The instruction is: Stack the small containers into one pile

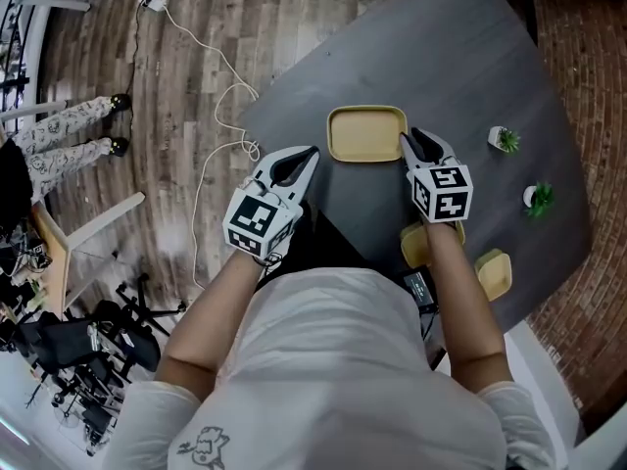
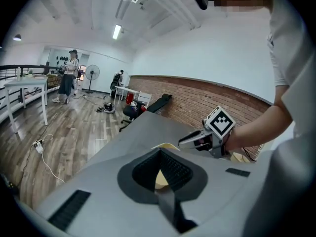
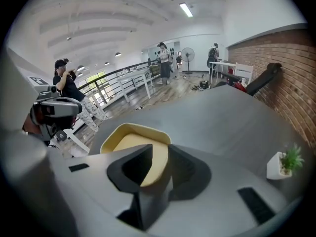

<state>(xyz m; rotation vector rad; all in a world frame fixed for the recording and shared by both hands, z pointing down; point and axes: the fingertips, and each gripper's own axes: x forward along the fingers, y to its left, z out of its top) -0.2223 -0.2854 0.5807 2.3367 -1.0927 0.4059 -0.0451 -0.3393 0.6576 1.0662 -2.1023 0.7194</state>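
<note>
Container (image 1: 366, 132), yellow, lies on the dark table (image 1: 470, 67) (wood-plank floor (image 1: 196, 27) around).

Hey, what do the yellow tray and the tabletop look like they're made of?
The yellow tray looks like matte plastic: even colour, smooth rounded rim. The tabletop is dark grey and matte, perhaps laminate or painted board; no grain shows.

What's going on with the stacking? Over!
Left gripper, right gripper open, flanking big yellow container. Small containers apart, unstacked. Plants aside, nothing blocking.
</note>
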